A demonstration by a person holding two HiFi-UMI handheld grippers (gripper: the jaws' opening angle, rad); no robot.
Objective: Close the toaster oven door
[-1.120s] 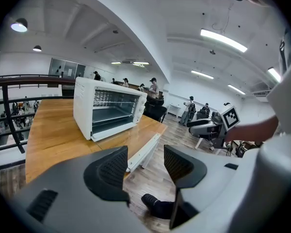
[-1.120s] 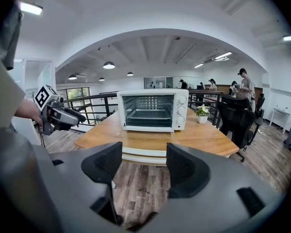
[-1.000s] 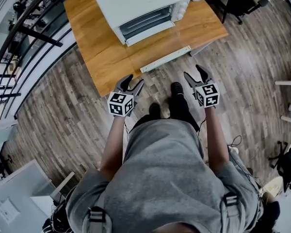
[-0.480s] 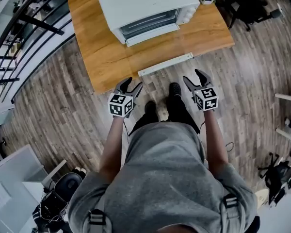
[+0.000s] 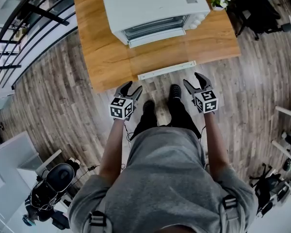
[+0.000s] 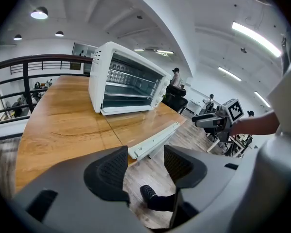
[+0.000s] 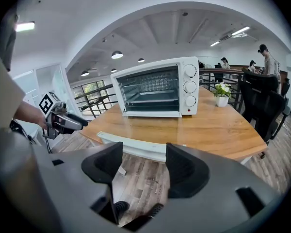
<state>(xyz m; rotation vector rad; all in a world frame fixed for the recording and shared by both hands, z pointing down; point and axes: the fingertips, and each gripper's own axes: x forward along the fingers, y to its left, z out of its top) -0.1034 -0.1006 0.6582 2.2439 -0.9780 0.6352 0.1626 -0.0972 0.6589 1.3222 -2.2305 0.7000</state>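
From the head view, the toaster oven (image 5: 153, 4) stands on the wooden table (image 5: 102, 57) with its front towards the person. Its glass door (image 5: 160, 52) is swung down about level over the tabletop, and the door's white handle (image 5: 167, 70) lies along the table's near edge. The left gripper (image 5: 133, 86) and the right gripper (image 5: 193, 79) are held over the plank floor (image 5: 63, 106) just short of that edge, apart from the handle. They sit either side of the person's dark shoes (image 5: 174, 89), and both point towards the table. In the left gripper view, the left gripper's jaws stand wide apart with nothing between the pads. Only the floor and one shoe show through the gap. The oven (image 6: 128, 79) stands beyond them with its racks visible through the open front, and the handle (image 6: 155, 140) juts past the table corner just above the jaws. In the right gripper view, the right gripper's jaws are likewise wide and empty. The handle (image 7: 133, 147) crosses just behind their tips, the oven stands square ahead, and a small potted plant (image 7: 222, 96) sits on the table beside it.
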